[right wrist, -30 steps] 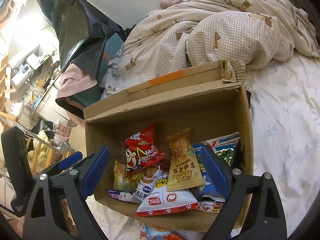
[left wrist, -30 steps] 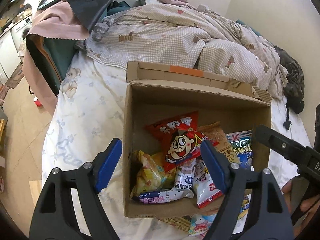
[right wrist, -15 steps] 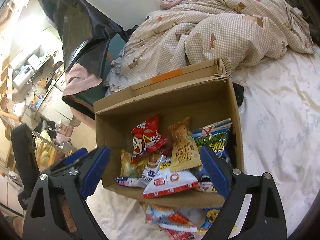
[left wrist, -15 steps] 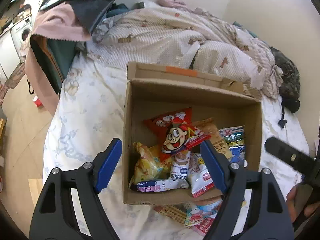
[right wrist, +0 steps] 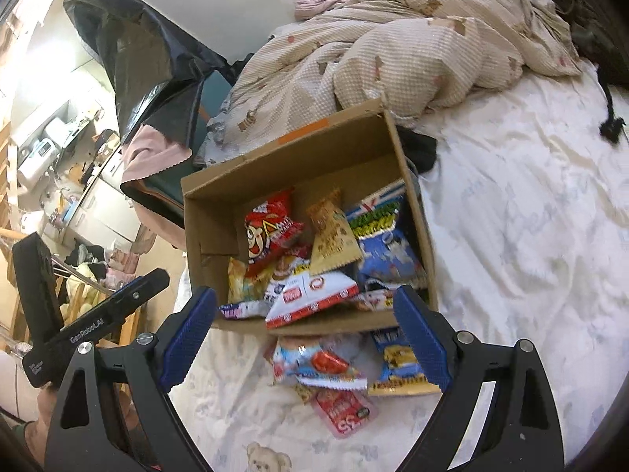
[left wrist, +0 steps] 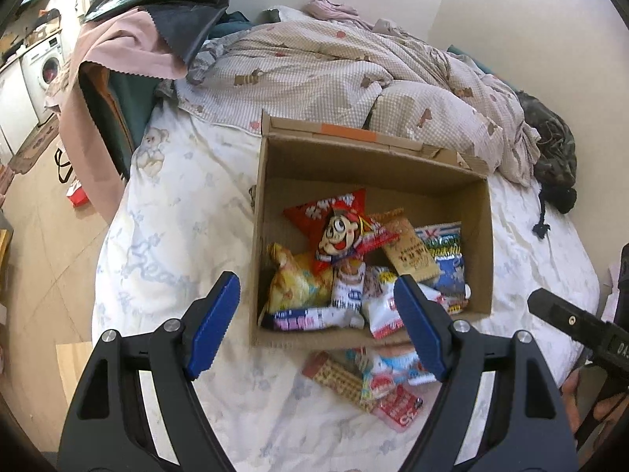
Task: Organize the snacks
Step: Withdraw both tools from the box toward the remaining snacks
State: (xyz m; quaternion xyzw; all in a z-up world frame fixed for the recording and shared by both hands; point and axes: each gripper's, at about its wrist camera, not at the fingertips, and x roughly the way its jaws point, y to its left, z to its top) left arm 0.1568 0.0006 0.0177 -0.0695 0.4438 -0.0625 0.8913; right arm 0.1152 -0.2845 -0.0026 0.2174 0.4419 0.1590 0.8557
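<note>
Currently a cardboard box (left wrist: 271, 236) is seen standing open on the bed (left wrist: 177, 228), near the middle of the sheet and just in front of a rumpled checked quilt (left wrist: 334, 74) that covers the far end. Snack packets are heaped inside the box: a red packet (left wrist: 338, 228) with a cartoon face lies on top toward the far wall, a tan packet (left wrist: 412, 251) is propped beside it, a blue packet (right wrist: 387, 251) is pressed against the right wall, a yellow packet (left wrist: 298, 279) sits at the left, and a white packet (right wrist: 314, 299) leans over the near wall. More snacks are scattered on the sheet just outside the near wall, among them a pink packet (right wrist: 344, 409) and a blue-and-yellow packet (right wrist: 397, 362). The left gripper (left wrist: 318, 326) is held above the near edge of the bed with its jaws wide apart and nothing between them. The right gripper (right wrist: 304, 336) is likewise held over the loose packets, jaws spread and empty. A hand (left wrist: 593, 401) is partly visible at the right edge of the left wrist view, on the other tool's handle.
</note>
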